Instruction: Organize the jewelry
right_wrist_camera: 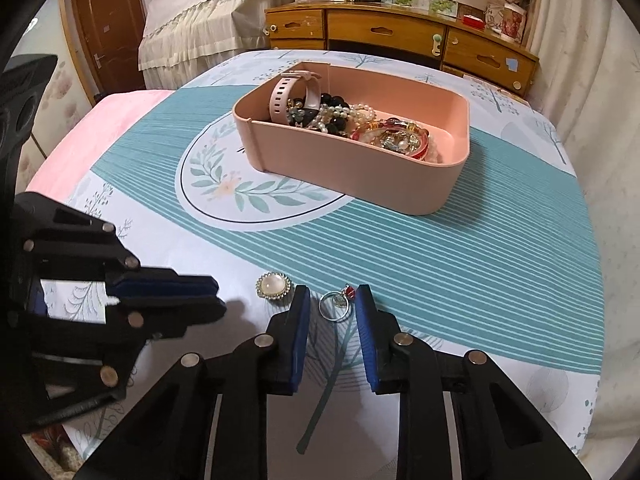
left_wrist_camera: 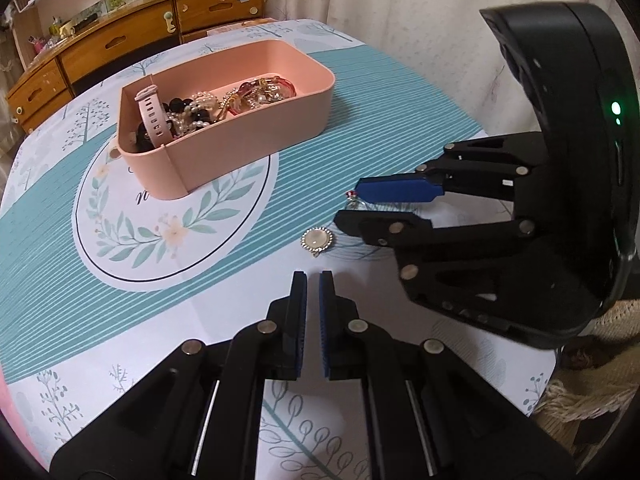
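A pink box holds a pink watch, bead bracelets and red bangles. A round pearl brooch lies on the tablecloth in front of it. A silver ring with a red charm lies flat between the fingers of my right gripper, which is open around it without touching. My left gripper is nearly shut and empty, just short of the brooch.
The table carries a teal-striped cloth with a leaf wreath print. A wooden dresser stands behind. A bed with a white cover is at the back left. A curtain hangs on the right.
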The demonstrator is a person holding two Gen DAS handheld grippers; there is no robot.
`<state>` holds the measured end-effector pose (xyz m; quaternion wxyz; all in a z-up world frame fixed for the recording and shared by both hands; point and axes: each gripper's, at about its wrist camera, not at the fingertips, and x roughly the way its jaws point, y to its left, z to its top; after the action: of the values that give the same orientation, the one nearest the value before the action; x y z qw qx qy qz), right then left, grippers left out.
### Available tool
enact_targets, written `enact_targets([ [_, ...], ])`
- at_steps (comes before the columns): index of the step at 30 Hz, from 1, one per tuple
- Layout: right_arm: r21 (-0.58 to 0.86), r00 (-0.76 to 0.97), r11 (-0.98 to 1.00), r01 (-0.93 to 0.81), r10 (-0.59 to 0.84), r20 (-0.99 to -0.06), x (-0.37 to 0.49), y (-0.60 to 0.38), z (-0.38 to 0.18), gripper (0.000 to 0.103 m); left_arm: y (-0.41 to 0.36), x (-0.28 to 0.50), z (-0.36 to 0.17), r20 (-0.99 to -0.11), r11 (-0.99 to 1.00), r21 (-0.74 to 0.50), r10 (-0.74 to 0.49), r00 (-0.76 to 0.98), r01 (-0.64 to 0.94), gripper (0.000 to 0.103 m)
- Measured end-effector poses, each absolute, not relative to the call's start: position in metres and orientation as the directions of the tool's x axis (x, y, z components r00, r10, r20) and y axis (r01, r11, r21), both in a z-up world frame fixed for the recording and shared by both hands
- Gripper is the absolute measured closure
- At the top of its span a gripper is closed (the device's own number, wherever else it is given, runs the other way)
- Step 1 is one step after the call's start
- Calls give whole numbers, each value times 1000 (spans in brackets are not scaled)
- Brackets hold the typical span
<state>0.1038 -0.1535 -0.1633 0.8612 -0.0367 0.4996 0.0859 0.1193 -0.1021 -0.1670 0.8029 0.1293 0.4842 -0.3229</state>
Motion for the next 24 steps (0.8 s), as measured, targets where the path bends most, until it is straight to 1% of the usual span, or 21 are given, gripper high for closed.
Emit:
enact_targets([
  [1, 20, 488, 983, -184, 109, -866, 104, -153, -163, 80, -103, 119, -167, -862, 758, -105, -392, 321, 644, 99],
  [3, 8, 492, 984, -180, 97, -865, 105, -151, -164, 88, -105, 120, -167, -864, 756, -106, -392, 317, 645, 99],
  [7, 25, 494, 985, -170, 107, -863, 106, -153, -164, 89, -108, 121, -167, -864, 758, -110, -393, 315, 643, 99],
  [8, 30, 495, 986, -166, 109, -862, 106, -155, -163, 99, -108, 121, -167, -864, 760, -115, -395, 313, 640, 99],
  [16, 64, 523, 991, -121, 119, -844, 98, -172, -151, 99, -119, 129, -171, -877, 774, -160, -397, 272, 613, 98],
  [24, 95, 551, 991, -98, 133, -824, 85, -184, -136, 99, -129, 137, -175, -889, 803, -167, -373, 265, 572, 98],
])
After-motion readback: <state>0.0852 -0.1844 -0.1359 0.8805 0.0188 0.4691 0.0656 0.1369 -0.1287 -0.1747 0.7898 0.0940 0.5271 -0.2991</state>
